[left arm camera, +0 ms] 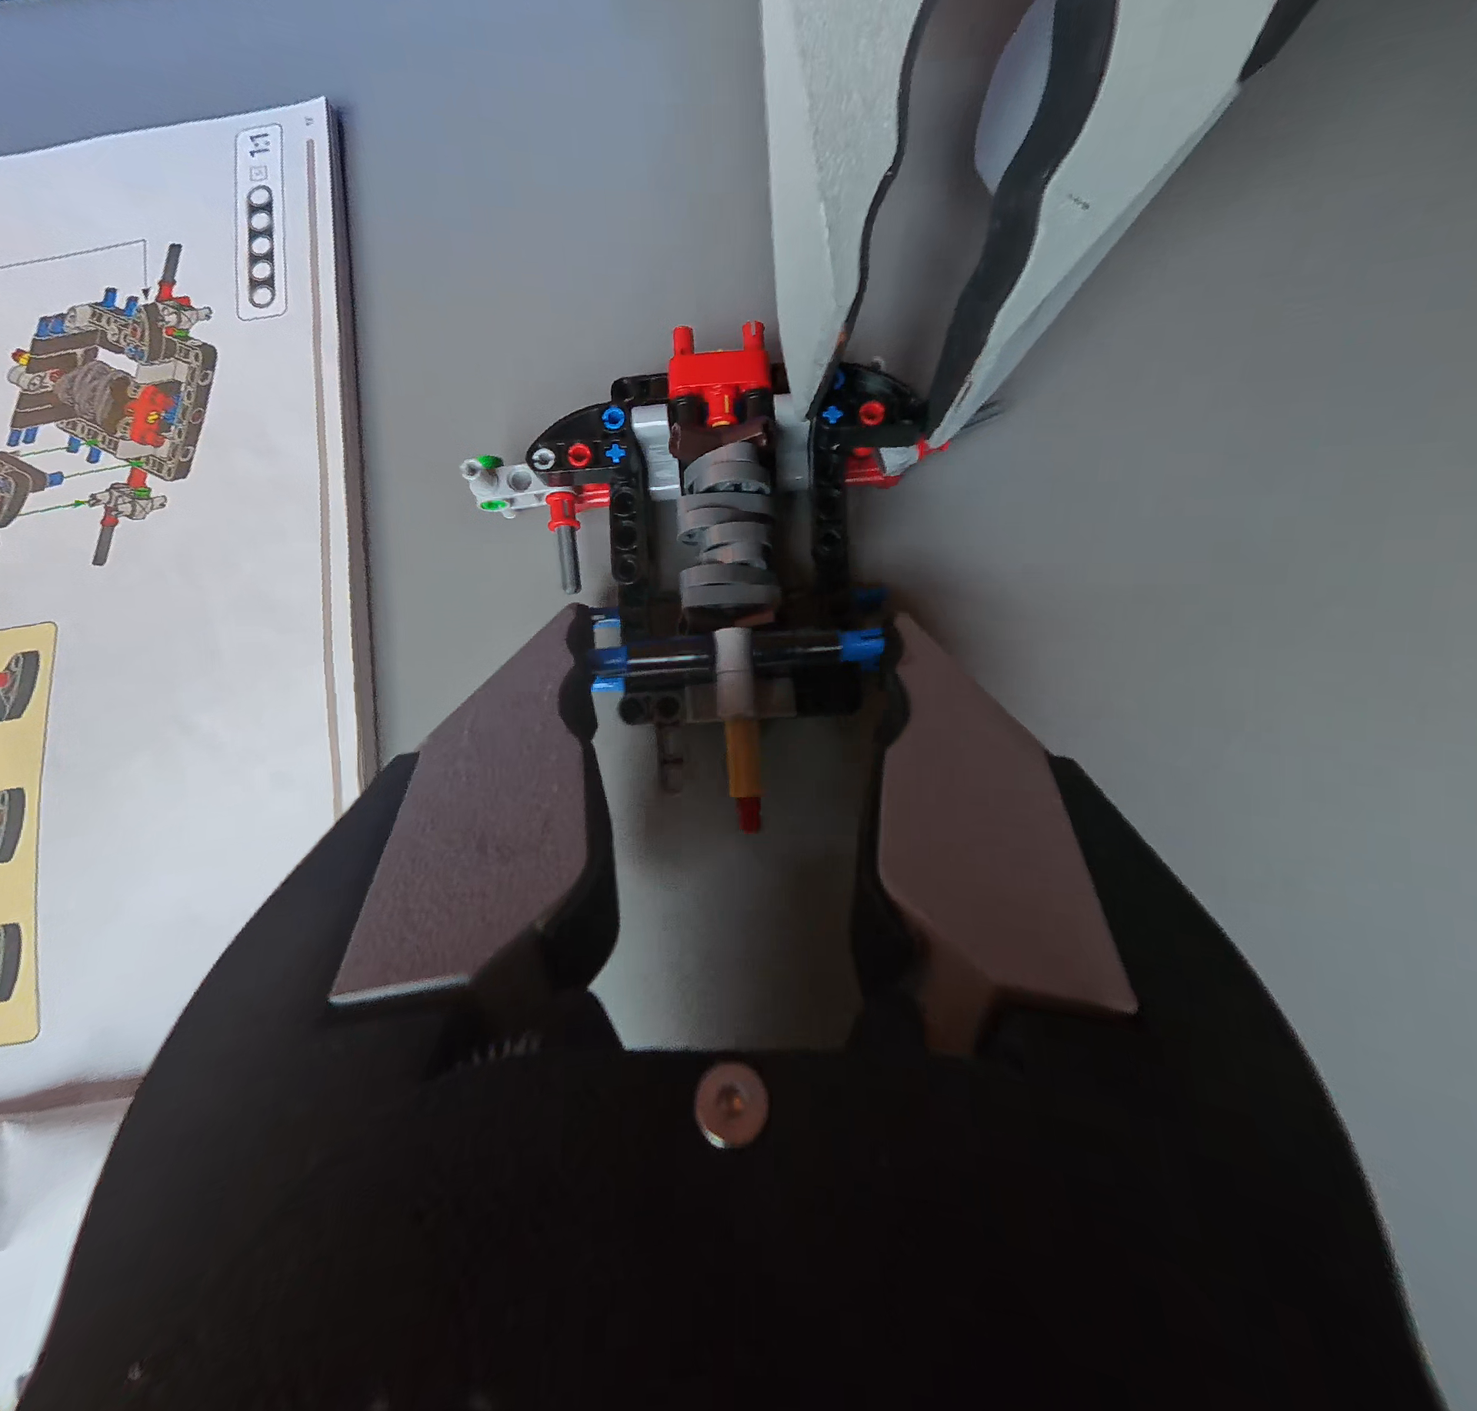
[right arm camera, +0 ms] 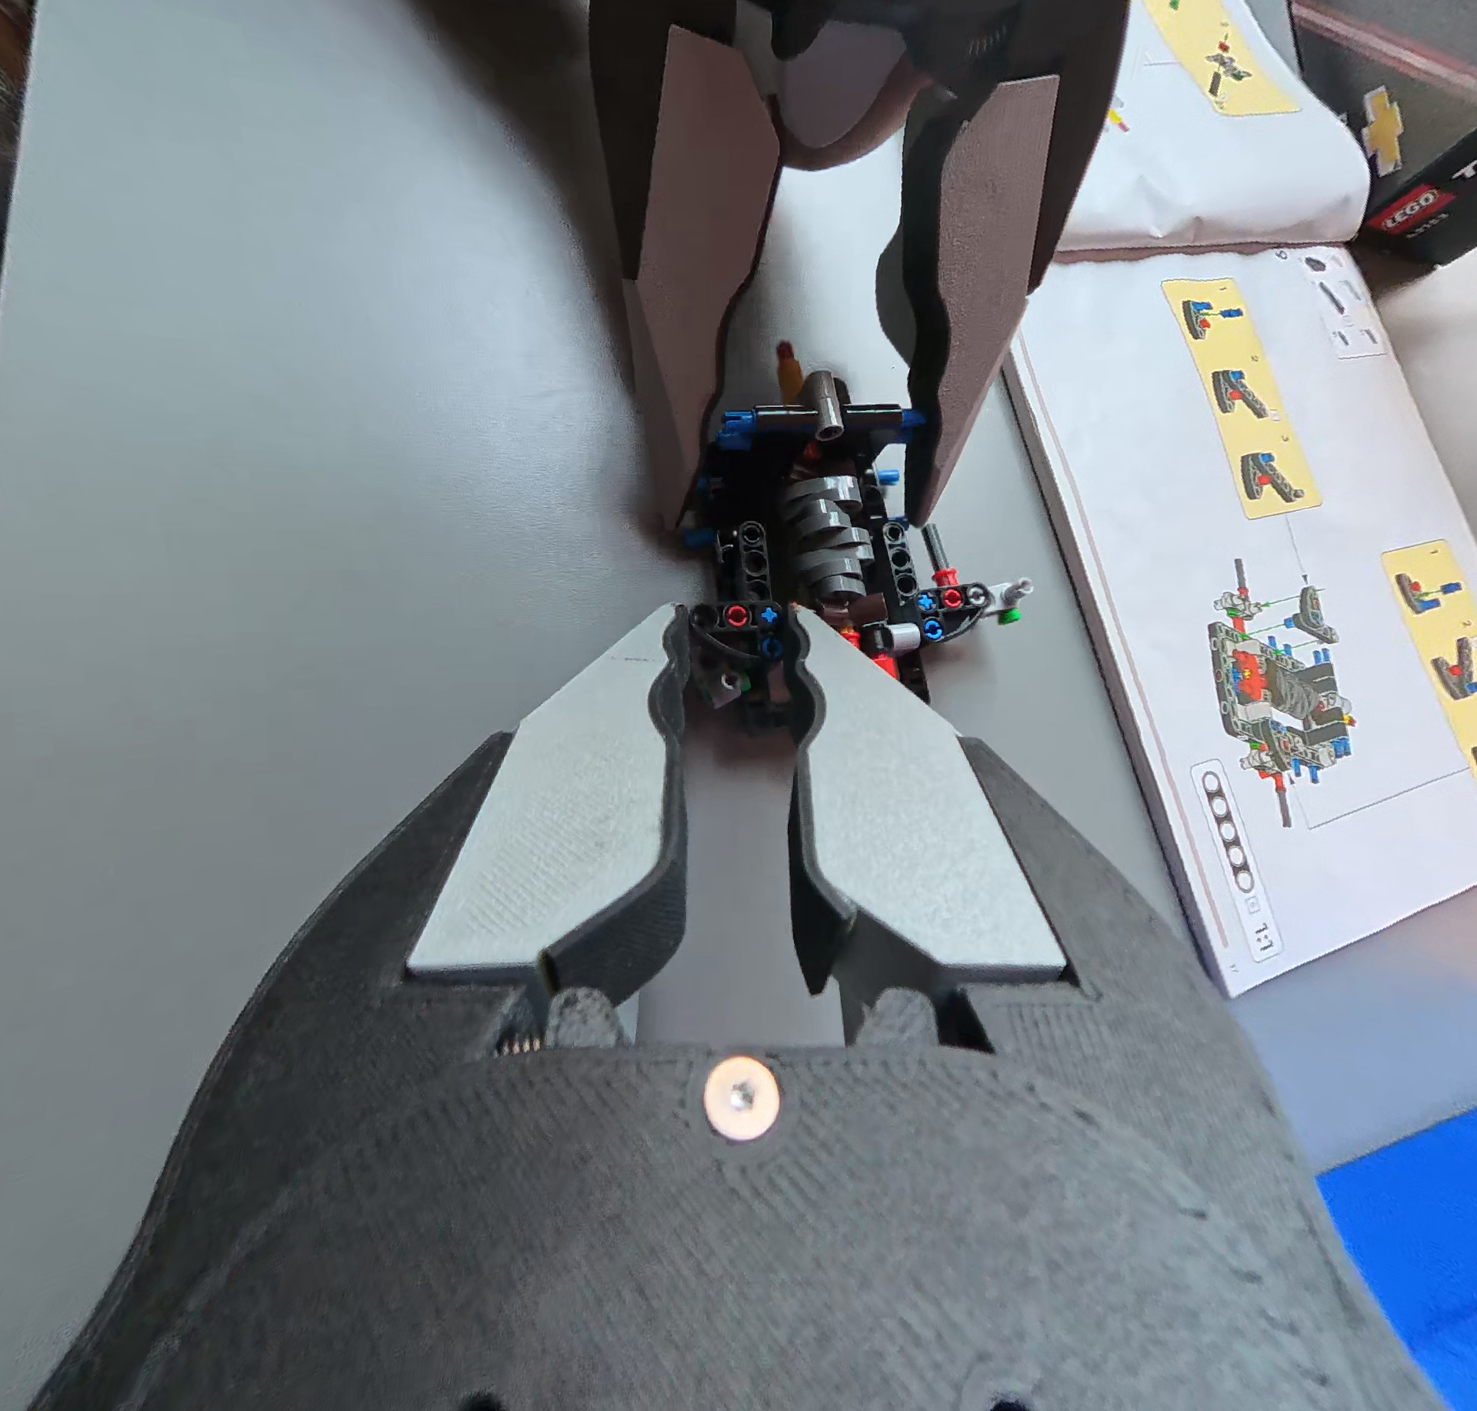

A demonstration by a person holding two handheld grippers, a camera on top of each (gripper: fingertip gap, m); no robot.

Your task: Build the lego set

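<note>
Left gripper [left arm camera: 735,653]: nearest in the left wrist view, jaws set wide and closed onto the near end of the lego assembly [left arm camera: 719,525], one finger against each blue-pinned side of the cross axle.
Assembly position: rests on the grey table [left arm camera: 1199,653], between the two grippers; seen from the right wrist view it sits at 12 o'clock of the right tips.
Right gripper [right arm camera: 739,629]: jaws narrow, pinching the black curved beam [right arm camera: 739,621] at the corner opposite the left grip.
Handling, judged: light, rigid plastic, but pinned joints may pop apart under twist or side load.
Weak points: white connector arm [left arm camera: 499,481] at 9 o'clock of the frame and the yellow axle [left arm camera: 742,765] overhang; judged liable to snag or pull out.
Recommended hold: the black side beams, squeezed across the frame; avoid the grey spiral gear stack [left arm camera: 727,525] and protruding pins.
Beyond: instruction booklet [right arm camera: 1199,573] lies open at 3 o'clock in the right wrist view; black set box [right arm camera: 1415,198] farther, at 1 o'clock.
</note>
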